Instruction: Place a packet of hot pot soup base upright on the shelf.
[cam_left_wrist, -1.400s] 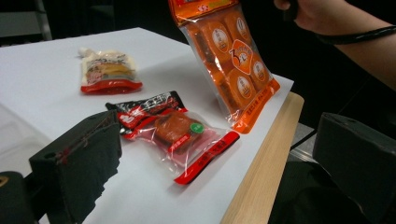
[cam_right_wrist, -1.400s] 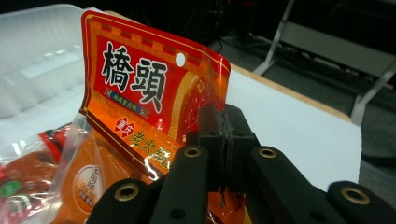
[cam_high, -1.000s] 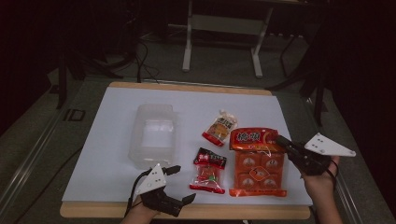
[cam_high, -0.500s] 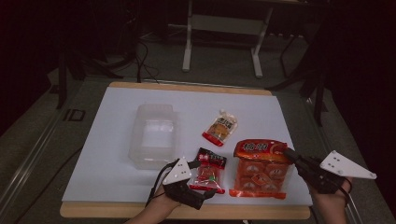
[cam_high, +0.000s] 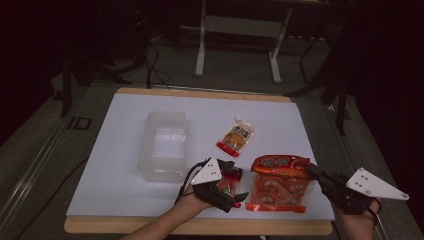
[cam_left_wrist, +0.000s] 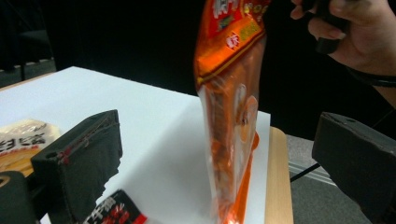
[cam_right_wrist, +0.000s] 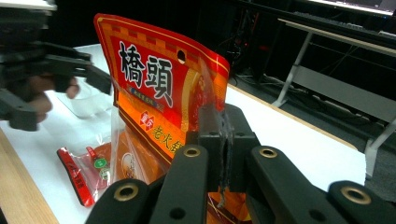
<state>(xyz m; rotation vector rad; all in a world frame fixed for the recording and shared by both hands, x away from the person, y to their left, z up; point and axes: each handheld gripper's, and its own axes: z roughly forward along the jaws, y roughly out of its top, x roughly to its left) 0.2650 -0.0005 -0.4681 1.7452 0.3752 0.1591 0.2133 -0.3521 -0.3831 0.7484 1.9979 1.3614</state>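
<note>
Clamped on the large orange-red snack bag (cam_high: 279, 182), the right gripper (cam_right_wrist: 219, 140) has dragged it nearer, while the wide-open left gripper (cam_high: 235, 197) has slid right beside it, likely to help.

Light from above falls on the white counter (cam_high: 125, 150); the room around it lies almost black. The high view is dim and somewhat soft. In the left gripper view the orange bag (cam_left_wrist: 231, 116) looks blurred, perhaps from motion.
</note>
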